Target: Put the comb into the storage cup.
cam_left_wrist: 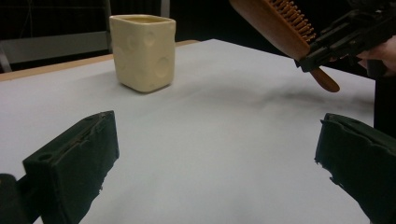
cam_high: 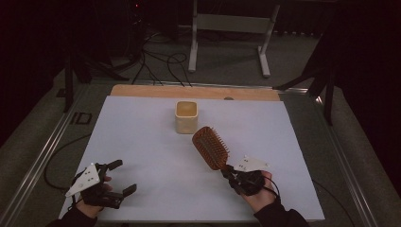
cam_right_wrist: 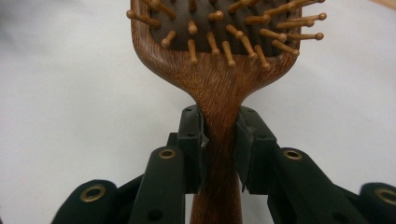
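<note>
Lifting clear of the white surface (cam_high: 142, 156), a wooden hairbrush (cam_high: 209, 147) sits clamped by its handle in the right claw (cam_high: 230, 173), the cream cup (cam_high: 186, 117) at eleven o'clock apparently its unreached destination, while the left claw (cam_high: 122, 177) rests open, empty.

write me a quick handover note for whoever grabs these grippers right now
Right gripper: shut on the handle of the wooden hairbrush, which is held clear of the table with its bristles up.
Left gripper: open, nothing between the jaws, low over the white sheet at the near left.
Cream cup: upright and apart from both grippers, at the far middle of the sheet, beyond the brush head.
Done: brush gripped and lifted.
Left: probably carry the brush to the cup and set it in; watch the tilt so the head doesn't knock the cup.
</note>
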The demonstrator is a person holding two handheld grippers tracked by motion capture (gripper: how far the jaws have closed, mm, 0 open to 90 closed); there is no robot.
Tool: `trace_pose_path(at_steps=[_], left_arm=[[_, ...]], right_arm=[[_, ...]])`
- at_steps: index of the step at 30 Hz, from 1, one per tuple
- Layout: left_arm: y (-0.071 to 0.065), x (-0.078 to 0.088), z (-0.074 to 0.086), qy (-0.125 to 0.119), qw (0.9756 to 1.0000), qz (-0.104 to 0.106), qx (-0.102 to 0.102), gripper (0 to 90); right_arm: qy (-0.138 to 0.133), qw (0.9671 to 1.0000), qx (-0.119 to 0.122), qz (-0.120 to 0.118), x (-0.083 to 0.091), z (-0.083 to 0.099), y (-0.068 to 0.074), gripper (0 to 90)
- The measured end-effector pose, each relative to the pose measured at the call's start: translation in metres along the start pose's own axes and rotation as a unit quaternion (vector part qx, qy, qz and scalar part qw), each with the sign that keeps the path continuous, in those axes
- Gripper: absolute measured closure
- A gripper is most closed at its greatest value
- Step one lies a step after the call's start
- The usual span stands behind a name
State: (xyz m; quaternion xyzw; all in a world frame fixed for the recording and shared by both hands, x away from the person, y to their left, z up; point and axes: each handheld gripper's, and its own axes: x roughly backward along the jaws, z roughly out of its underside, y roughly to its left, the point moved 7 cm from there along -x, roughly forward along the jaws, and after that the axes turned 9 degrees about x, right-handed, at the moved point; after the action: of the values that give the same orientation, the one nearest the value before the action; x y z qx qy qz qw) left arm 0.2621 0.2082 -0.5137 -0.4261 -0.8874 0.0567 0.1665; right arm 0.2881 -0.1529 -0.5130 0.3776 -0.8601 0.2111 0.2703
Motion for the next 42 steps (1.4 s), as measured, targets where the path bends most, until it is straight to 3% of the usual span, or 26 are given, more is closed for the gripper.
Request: trace_pose_path(at_steps=[5, 7, 10, 13, 15, 18, 23, 28, 33, 42], left_arm=[[-0.004, -0.002, -0.008, -0.012, 0.9999, -0.001, -0.005, 0.2], [-0.011, -0.005, -0.02, -0.028, 0.9995, -0.003, -0.017, 0.2], [-0.018, -0.01, -0.032, -0.032, 0.9992, -0.004, -0.025, 0.3], [-0.021, -0.016, -0.04, -0.016, 0.9996, -0.014, -0.02, 0.2], [-0.027, -0.029, -0.052, 0.007, 0.9998, -0.014, -0.012, 0.3], [-0.034, -0.04, -0.064, 0.009, 1.0, -0.002, 0.002, 0.3], [-0.045, -0.054, -0.082, 0.012, 0.9999, 0.005, 0.008, 0.3], [-0.055, -0.072, -0.106, 0.012, 0.9994, 0.018, 0.027, 0.3], [-0.066, -0.089, -0.125, 0.017, 0.9992, 0.024, 0.027, 0.3], [-0.076, -0.113, -0.14, 0.038, 0.9985, 0.028, 0.027, 0.3]], right_arm=[[-0.022, 0.9997, 0.004, 0.01, 0.003, -0.002, 0.0, 74.1], [-0.039, 0.9991, -0.004, 0.014, 0.006, -0.003, -0.001, 74.0], [-0.063, 0.9979, -0.003, 0.018, 0.009, -0.005, 0.0, 74.0], [-0.072, 0.9971, -0.001, 0.024, 0.01, -0.006, 0.001, 74.0], [-0.081, 0.9961, 0.0, 0.035, 0.012, -0.008, 0.001, 74.1], [-0.088, 0.9951, -0.006, 0.044, 0.014, -0.008, -0.001, 74.1], [-0.086, 0.9954, -0.015, 0.04, 0.014, -0.006, -0.005, 74.1], [-0.081, 0.9959, -0.02, 0.036, 0.014, -0.005, -0.006, 74.0], [-0.084, 0.9954, -0.028, 0.038, 0.015, -0.007, -0.007, 74.0], [-0.083, 0.9956, -0.025, 0.036, 0.015, -0.007, -0.007, 74.0]])
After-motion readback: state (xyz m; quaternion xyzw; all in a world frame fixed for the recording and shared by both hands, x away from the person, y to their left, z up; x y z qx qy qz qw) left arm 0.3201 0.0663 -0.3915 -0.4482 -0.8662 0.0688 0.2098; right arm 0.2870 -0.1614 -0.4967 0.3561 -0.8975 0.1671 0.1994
